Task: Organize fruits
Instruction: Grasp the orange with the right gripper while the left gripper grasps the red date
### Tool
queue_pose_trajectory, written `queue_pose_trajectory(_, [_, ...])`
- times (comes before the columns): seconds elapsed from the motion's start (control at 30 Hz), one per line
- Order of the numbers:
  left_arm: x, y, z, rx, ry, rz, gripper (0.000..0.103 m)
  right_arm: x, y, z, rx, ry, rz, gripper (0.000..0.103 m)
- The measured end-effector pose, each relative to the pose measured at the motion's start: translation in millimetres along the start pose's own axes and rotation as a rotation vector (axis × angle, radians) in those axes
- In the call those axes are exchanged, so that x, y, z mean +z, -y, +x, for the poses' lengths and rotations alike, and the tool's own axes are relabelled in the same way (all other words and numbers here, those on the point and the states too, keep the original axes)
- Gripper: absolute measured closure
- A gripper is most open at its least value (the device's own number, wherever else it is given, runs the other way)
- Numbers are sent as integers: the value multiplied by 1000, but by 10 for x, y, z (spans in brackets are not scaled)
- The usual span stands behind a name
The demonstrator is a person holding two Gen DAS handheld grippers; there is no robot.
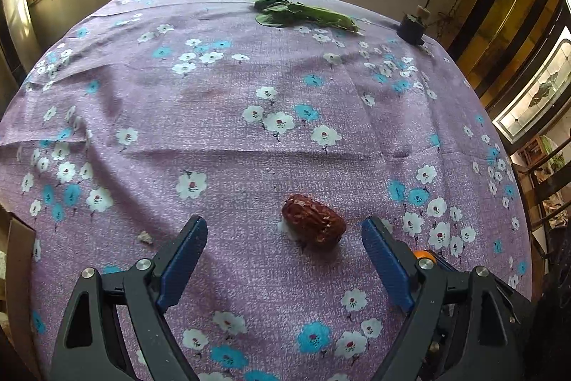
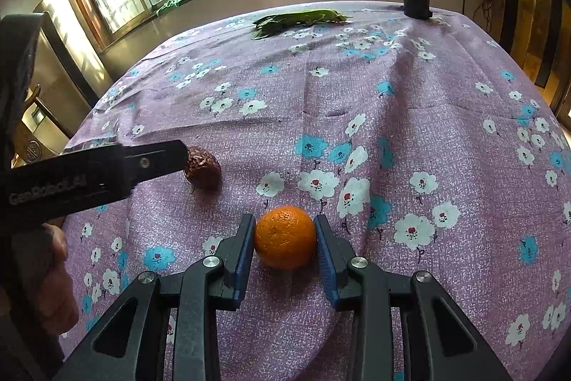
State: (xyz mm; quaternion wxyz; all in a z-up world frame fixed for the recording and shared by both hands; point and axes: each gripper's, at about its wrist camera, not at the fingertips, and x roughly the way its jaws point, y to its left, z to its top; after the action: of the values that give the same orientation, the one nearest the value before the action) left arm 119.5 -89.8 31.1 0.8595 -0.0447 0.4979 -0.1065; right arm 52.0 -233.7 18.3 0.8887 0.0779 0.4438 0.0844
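A wrinkled dark red date [image 1: 314, 223] lies on the purple flowered tablecloth [image 1: 249, 131]. My left gripper [image 1: 284, 231] is open, its blue pads on either side of the date and not touching it. The date also shows in the right wrist view [image 2: 202, 168], partly behind the left gripper's finger [image 2: 157, 158]. My right gripper [image 2: 285, 227] is shut on a small orange [image 2: 285, 237], which sits at the cloth. A sliver of the orange shows in the left wrist view [image 1: 424, 254].
A bunch of green leaves [image 1: 303, 12] lies at the far edge of the table. A small dark pot [image 1: 411, 27] stands at the far right corner. A cardboard edge [image 1: 18, 274] is at the left. A small crumb [image 1: 145, 237] lies left of my left gripper.
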Motion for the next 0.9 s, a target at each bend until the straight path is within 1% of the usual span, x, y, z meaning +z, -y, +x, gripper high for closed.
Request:
queue_pose_trajectory(0.03, [4, 9, 44, 5, -3, 3, 24, -2, -1, 4, 0, 0, -3, 68])
queue_pose_trajectory(0.07, [11, 10, 91, 1, -13, 1, 35, -4, 2, 3, 0, -1, -2, 68])
queue_pose_trajectory(0.1, [24, 2, 123, -35, -21, -8, 39, -5, 2, 5, 1, 0, -4, 68])
queue_pose_trajectory(0.13, [35, 2, 159, -52, -33, -11, 51, -8, 1, 8, 1, 0, -5, 68])
queue_pose_trajectory(0.17, [43, 17, 160, -30, -20, 2, 65, -9, 1, 8, 2, 0, -6, 68])
queue_pose_trajectory(0.2, [45, 22, 181, -25, -24, 13, 75, -7, 2, 10, 3, 0, -7, 68])
queue_pose_trajectory(0.23, [43, 10, 185, -25, -19, 19, 77, -10, 7, 13, 5, 1, -6, 68])
queue_pose_trajectory(0.33, [41, -104, 161, -72, -22, -9, 78, -13, 13, 4, 8, 1, -6, 68])
queue_pose_trajectory(0.5, [-64, -303, -31, -53, -2, -32, 78, -16, -18, -12, 11, 1, -11, 68])
queue_pose_trajectory(0.63, [-229, -453, -330, 2, 47, -29, 78, -12, -95, -59, 50, 7, -14, 68])
queue_pose_trajectory(0.7, [-342, -531, -496, 11, 73, -29, 78, -22, -156, -100, 72, 12, -16, 68])
queue_pose_trajectory(0.83, [-612, -669, -769, 49, 115, -19, 78, -115, -330, -258, 131, 34, -22, 68])
queue_pose_trajectory(0.9, [-754, -732, -904, 80, 142, -13, 78, -183, -450, -343, 158, 42, -36, 67])
